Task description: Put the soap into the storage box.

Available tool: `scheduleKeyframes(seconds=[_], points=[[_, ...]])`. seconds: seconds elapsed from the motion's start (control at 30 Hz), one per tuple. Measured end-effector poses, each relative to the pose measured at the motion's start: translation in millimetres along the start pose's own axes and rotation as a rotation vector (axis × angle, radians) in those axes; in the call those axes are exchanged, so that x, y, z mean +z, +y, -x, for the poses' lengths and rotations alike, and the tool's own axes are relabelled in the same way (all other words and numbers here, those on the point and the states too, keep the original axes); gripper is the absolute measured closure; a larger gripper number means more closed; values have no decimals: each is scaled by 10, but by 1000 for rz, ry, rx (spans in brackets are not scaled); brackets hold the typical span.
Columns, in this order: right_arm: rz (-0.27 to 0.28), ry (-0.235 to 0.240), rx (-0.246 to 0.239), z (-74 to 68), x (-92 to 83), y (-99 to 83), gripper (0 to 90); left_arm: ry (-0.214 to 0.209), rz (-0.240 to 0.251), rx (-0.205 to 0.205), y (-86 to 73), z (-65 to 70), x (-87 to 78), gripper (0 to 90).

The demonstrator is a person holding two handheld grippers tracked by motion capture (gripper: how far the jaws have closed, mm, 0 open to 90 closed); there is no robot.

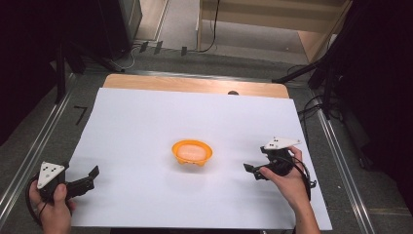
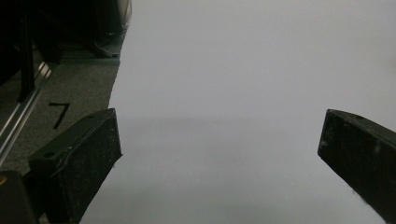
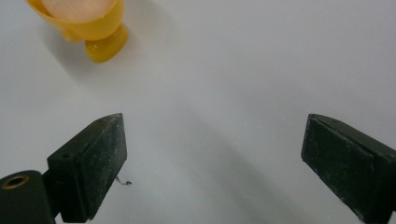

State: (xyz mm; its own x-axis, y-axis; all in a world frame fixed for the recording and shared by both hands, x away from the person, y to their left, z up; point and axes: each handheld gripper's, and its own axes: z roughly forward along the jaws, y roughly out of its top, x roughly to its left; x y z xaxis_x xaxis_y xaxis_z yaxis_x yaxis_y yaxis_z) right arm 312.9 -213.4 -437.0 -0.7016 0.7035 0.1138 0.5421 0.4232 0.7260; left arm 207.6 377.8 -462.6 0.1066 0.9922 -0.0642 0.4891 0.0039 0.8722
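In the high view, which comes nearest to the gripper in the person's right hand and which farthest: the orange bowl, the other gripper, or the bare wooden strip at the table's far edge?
From the right gripper:
1. Orange bowl, just to its left, mid-sheet.
2. Wooden strip, beyond the white sheet at the table's far edge.
3. Left gripper, across the sheet at its near left corner.

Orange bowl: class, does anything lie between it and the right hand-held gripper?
No. Bare white sheet lies between the right hand-held gripper and the orange bowl. Its jaws stand open and hold nothing, apart from the bowl.
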Motion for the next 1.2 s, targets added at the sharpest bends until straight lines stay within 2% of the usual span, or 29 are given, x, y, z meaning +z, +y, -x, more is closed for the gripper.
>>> scheduleKeyframes(seconds=[0.33,0.87,1.07,1.2], points=[[24,-25,50,98,-68,-264,77,5,0,5,0,5,0,0],[98,-104,141,263,-303,-736,86,7,1,7,-2,9,-2,0],[119,-114,187,335,-395,-924,88,9,2,7,-2,9,-3,0],[132,-132,197,352,-448,-1002,88,9,4,6,-3,10,-6,0]])
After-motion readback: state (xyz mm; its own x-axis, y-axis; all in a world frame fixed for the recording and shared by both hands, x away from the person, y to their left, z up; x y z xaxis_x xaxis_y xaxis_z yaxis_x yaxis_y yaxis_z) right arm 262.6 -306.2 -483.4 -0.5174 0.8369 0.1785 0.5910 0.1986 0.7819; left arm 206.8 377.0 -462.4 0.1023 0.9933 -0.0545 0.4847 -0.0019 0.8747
